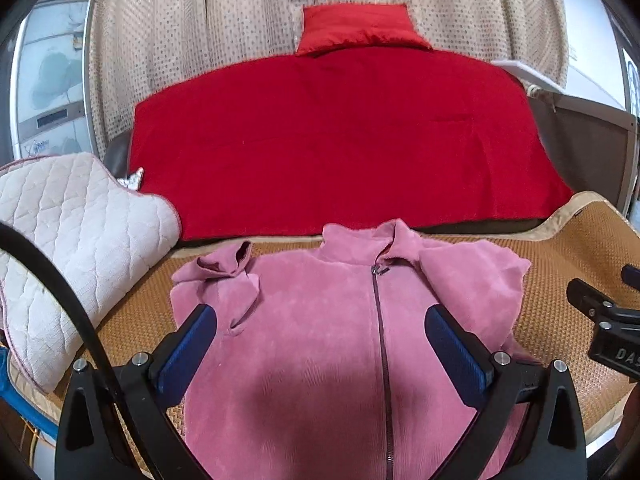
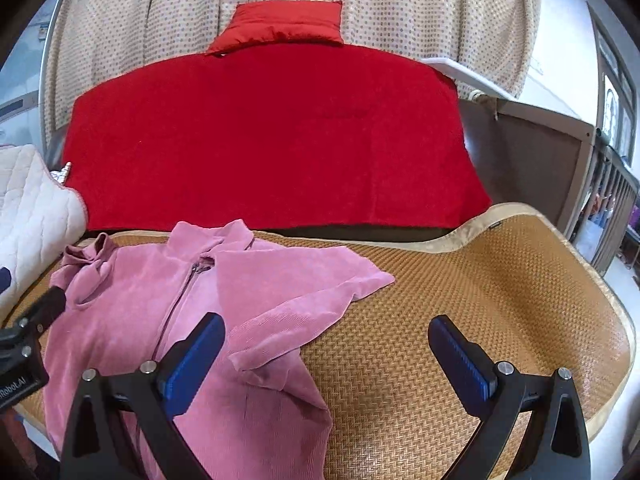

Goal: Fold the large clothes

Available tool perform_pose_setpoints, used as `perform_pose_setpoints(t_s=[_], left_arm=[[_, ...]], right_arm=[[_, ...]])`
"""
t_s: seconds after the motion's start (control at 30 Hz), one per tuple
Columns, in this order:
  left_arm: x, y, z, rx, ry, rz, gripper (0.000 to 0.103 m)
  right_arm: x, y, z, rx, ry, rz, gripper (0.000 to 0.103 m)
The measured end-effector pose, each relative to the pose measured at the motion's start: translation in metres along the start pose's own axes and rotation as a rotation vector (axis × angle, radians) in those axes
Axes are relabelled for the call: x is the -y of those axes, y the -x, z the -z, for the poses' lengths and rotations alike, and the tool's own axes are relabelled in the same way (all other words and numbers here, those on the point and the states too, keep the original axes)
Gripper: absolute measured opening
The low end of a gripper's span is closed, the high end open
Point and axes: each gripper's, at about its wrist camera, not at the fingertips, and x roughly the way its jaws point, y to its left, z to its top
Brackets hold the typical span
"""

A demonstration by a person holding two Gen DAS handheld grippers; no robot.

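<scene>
A pink zip-up jacket (image 1: 320, 340) lies front up on a woven straw mat (image 1: 560, 300), collar toward the far side. Its left sleeve (image 1: 228, 276) is bunched near the shoulder; its right sleeve (image 2: 320, 288) lies spread out to the right. My left gripper (image 1: 320, 336) hovers open over the jacket's chest, blue pads on either side of the zipper (image 1: 380, 320). Over the jacket's right edge and the bare mat (image 2: 480, 300), my right gripper (image 2: 326, 344) is open with nothing in it. The jacket (image 2: 180, 320) fills the left of the right wrist view.
A red blanket (image 1: 340, 140) and red pillow (image 1: 360, 28) lie beyond the mat. A white quilted cushion (image 1: 72, 240) sits at the left. Dotted beige curtains (image 1: 240, 20) hang behind. A dark wooden bed frame (image 2: 540, 160) stands at the right.
</scene>
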Motion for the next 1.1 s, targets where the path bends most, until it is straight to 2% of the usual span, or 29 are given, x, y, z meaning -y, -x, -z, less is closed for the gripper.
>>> perform_pose_setpoints(t_s=[0.1, 0.13, 0.2, 0.27, 0.3, 0.33, 0.37, 0.43, 0.5, 0.6, 0.67, 0.77, 0.83, 0.93, 0.97, 1.03, 1.1], left_arm=[[-0.004, -0.022, -0.012, -0.107, 0.001, 0.009, 0.103], [-0.005, -0.034, -0.016, -0.145, 0.007, 0.025, 0.103], [-0.005, -0.052, -0.02, -0.198, 0.005, 0.051, 0.103], [-0.003, -0.074, -0.02, -0.254, -0.009, 0.08, 0.103], [-0.004, -0.084, -0.017, -0.275, -0.016, 0.082, 0.103], [-0.004, -0.092, -0.013, -0.29, -0.014, 0.082, 0.103], [-0.006, -0.099, -0.007, -0.303, -0.002, 0.093, 0.103], [-0.015, -0.11, 0.003, -0.332, 0.014, 0.109, 0.103], [-0.022, -0.118, 0.006, -0.333, 0.016, 0.098, 0.103], [-0.034, -0.122, 0.008, -0.286, 0.0, 0.047, 0.103], [-0.041, -0.125, 0.009, -0.274, -0.012, 0.014, 0.103], [-0.049, -0.126, 0.006, -0.254, -0.003, 0.022, 0.103], [-0.051, -0.125, 0.005, -0.244, -0.005, 0.007, 0.103], [-0.056, -0.124, 0.004, -0.228, 0.005, 0.01, 0.103], [-0.056, -0.124, 0.005, -0.223, 0.002, 0.004, 0.103], [-0.058, -0.125, 0.006, -0.22, -0.003, -0.004, 0.102], [-0.06, -0.126, 0.007, -0.221, 0.003, -0.005, 0.099]], right_arm=[[0.015, -0.02, -0.004, -0.077, -0.088, -0.11, 0.103], [0.026, -0.034, -0.007, -0.105, -0.15, -0.182, 0.103], [0.042, -0.056, -0.01, -0.147, -0.249, -0.262, 0.103], [0.058, -0.086, -0.009, -0.209, -0.355, -0.326, 0.095], [0.068, -0.106, -0.009, -0.241, -0.422, -0.371, 0.083], [0.074, -0.123, -0.009, -0.273, -0.468, -0.393, 0.077], [0.076, -0.134, -0.009, -0.288, -0.492, -0.402, 0.076], [0.081, -0.165, -0.007, -0.332, -0.551, -0.424, 0.061], [0.085, -0.188, -0.002, -0.378, -0.614, -0.414, 0.056], [0.095, -0.21, 0.009, -0.425, -0.721, -0.375, 0.055], [0.097, -0.22, 0.012, -0.42, -0.763, -0.379, 0.055], [0.091, -0.233, 0.011, -0.424, -0.772, -0.386, 0.055], [0.086, -0.245, 0.012, -0.42, -0.785, -0.417, 0.043], [0.083, -0.255, 0.012, -0.384, -0.836, -0.438, 0.032], [0.083, -0.256, 0.012, -0.37, -0.842, -0.441, 0.026], [0.087, -0.248, 0.008, -0.319, -0.834, -0.436, 0.02], [0.083, -0.237, 0.0, -0.251, -0.805, -0.458, 0.019]])
